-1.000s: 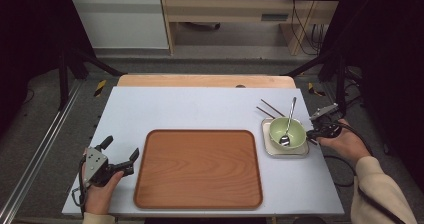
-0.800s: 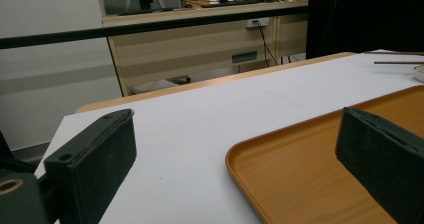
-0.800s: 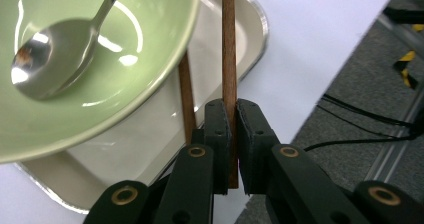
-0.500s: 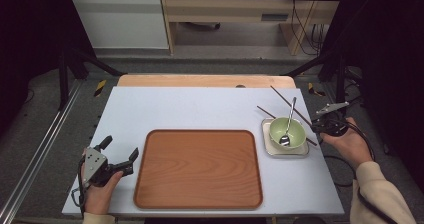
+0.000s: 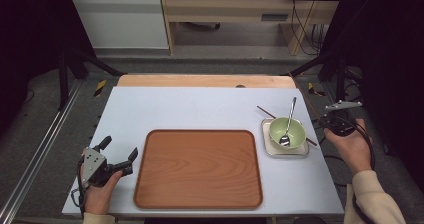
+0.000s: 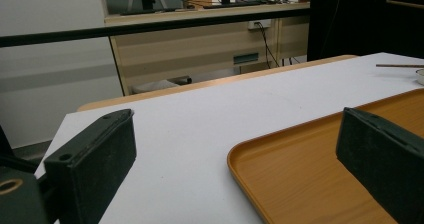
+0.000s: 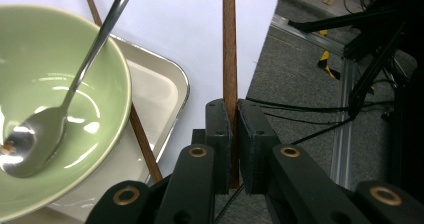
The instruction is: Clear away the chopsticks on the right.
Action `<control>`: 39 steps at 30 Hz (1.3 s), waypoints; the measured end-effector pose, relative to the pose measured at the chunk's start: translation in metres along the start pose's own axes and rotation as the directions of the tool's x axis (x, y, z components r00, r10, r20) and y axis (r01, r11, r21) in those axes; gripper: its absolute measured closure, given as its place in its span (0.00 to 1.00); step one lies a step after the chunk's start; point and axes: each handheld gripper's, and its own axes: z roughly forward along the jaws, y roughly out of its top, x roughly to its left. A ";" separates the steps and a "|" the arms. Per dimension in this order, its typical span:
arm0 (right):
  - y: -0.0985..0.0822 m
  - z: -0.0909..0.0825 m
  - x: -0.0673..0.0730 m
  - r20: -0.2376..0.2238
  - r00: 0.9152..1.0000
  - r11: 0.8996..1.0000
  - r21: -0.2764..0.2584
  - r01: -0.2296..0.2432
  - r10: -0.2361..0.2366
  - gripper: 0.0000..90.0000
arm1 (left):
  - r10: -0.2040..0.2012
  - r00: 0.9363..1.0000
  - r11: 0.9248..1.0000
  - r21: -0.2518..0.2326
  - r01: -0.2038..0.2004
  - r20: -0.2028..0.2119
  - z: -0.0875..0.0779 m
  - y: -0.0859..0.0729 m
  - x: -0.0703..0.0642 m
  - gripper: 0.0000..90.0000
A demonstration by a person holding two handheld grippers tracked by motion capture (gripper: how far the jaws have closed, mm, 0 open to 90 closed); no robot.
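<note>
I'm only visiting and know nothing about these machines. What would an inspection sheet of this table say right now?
Surface: white table, flat, wooden edge at the far side.
Job's things: one chopstick clamped in the right gripper; second chopstick lies under the tray's edge by the green bowl, which holds a spoon and sits on a small metal tray.
Clutter: big wooden tray, bare.
Grippers: right shut on the chopstick; left gripper open, fingers at the wooden tray's near left corner.
Cables: black cable loops from the right gripper.
Surroundings: dark frame, desks, grey floor.
</note>
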 end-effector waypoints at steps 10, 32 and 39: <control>-0.003 -0.031 0.004 0.012 0.997 0.993 -0.087 -0.080 0.081 0.94 | -0.006 1.000 1.000 0.001 0.006 -0.006 0.001 -0.001 0.001 0.03; 0.038 -0.063 0.121 -0.179 0.983 0.992 -0.123 0.027 -0.049 0.94 | -0.017 1.000 1.000 0.002 0.017 -0.005 0.000 -0.002 0.002 0.03; 0.033 -0.052 0.159 -0.243 0.967 0.994 -0.097 0.048 -0.071 0.94 | -0.010 1.000 1.000 0.003 0.010 -0.002 0.001 -0.002 0.002 0.03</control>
